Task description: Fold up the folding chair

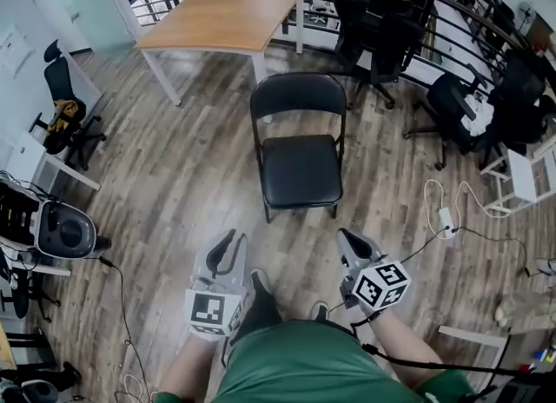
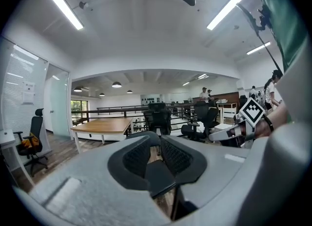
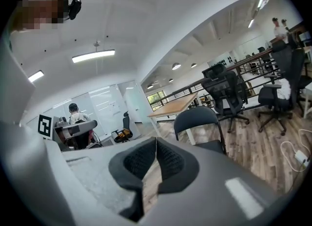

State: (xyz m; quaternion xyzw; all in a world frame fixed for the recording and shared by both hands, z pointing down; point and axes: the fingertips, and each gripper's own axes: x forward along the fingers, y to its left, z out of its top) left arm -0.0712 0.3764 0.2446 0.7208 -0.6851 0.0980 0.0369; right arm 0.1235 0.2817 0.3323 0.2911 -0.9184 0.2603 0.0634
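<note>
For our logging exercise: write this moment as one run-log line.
stage: pre-grasp | chair: unfolded, untouched | left tool: shut, empty | right tool: shut, empty

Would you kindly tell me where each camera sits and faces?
Head view: on the person's head, down at the black metal folding chair; left gripper, right gripper, green lap show.
Left gripper view: on that gripper, along shut jaws towards the wooden table; right gripper shows.
Right gripper view: on that gripper, past shut jaws at the chair; left gripper shows.
Shared: all show the table.
</note>
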